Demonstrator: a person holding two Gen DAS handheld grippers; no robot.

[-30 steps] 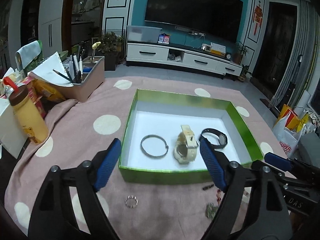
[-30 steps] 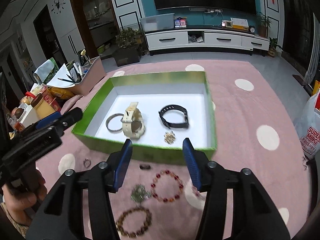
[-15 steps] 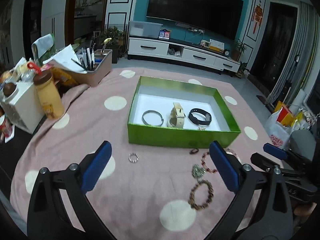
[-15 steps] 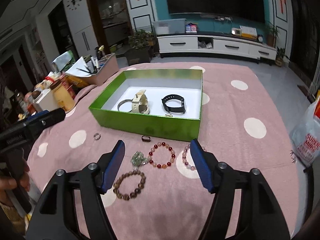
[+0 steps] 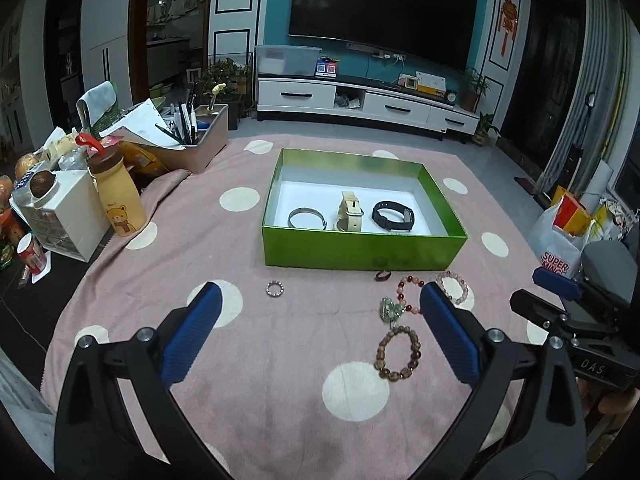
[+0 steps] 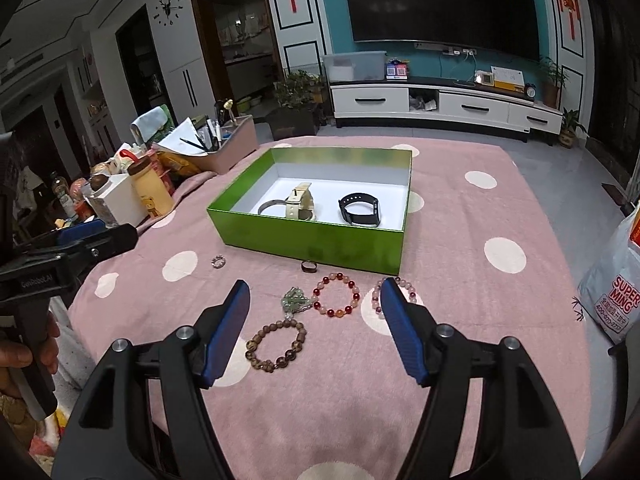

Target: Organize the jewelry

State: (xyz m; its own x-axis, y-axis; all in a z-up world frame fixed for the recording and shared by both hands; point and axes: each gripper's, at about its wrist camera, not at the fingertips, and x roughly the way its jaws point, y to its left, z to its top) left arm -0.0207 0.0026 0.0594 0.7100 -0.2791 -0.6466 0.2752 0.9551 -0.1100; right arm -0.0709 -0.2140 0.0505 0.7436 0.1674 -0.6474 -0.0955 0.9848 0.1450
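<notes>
A green box [image 5: 360, 254] [image 6: 312, 240] on the pink dotted cloth holds a metal bangle [image 5: 307, 218], a cream watch [image 5: 349, 216] [image 6: 300, 202] and a black band [image 5: 392, 216] [image 6: 359, 210]. In front of the box lie a small silver ring [image 5: 275, 289] [image 6: 218, 261], a dark ring [image 6: 309, 267], a green pendant [image 6: 294, 300], a red bead bracelet [image 6: 336, 295], a pink bead bracelet [image 5: 452, 287] and a brown bead bracelet [image 5: 398, 354] [image 6: 276, 346]. My left gripper [image 5: 318, 300] and right gripper [image 6: 314, 292] are both open and empty, held back above the near cloth.
A yellow bear bottle [image 5: 118, 200], a white box [image 5: 60, 216] and a pen tray [image 5: 188, 140] crowd the left side. A plastic shopping bag [image 5: 560, 240] sits off the right edge. The other gripper shows at the left in the right wrist view [image 6: 60, 256].
Both grippers have pulled back and up from the box, so the whole box and the loose jewelry in front of it now show. Both stay open.
</notes>
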